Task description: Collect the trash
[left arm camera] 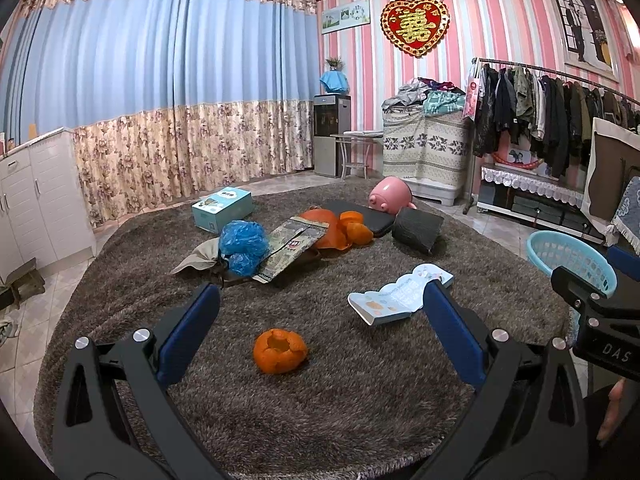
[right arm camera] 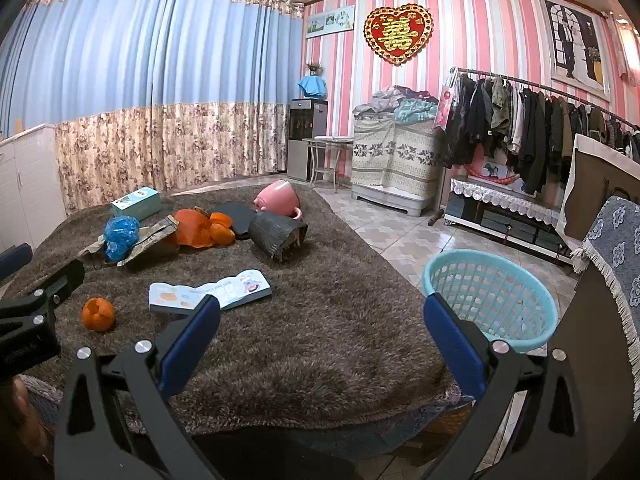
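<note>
On shaggy brown carpet (left arm camera: 320, 400), near front edge: hollow orange peel (left arm camera: 280, 351), cup-shaped, torn rim, opening facing up, lying alone. Framed between the prongs of left gripper (left arm camera: 320, 312), jaws spread wide, nothing held, not touching the peel. Same peel seen at far left from the right wrist camera (right arm camera: 98, 314).

Just right of the peel and slightly beyond: open booklet (left arm camera: 400, 298), pale blue cover, pages down. Further back, clustered mid-carpet: crumpled blue plastic bag (left arm camera: 243, 246), flattened foil wrapper (left arm camera: 290, 248) leaning against it, orange bag with more peel pieces (left arm camera: 340, 230), black flat case (left arm camera: 360, 216), dark roll (left arm camera: 418, 229), pink piggy bank (left arm camera: 390, 195) on its side, teal box (left arm camera: 222, 208) at rear left.

Right gripper (right arm camera: 320, 312) likewise wide apart and empty, held over the carpet's right front portion. Off the carpet's right edge, on tiled floor: light blue mesh basket (right arm camera: 492, 300), upright; right-hand blue pad overlapping its near rim in view, contact not determinable.

Bare carpet around the lone peel on all sides; open pile also between booklet and right edge. White cabinet (left arm camera: 36, 200) beyond left edge, well apart.
</note>
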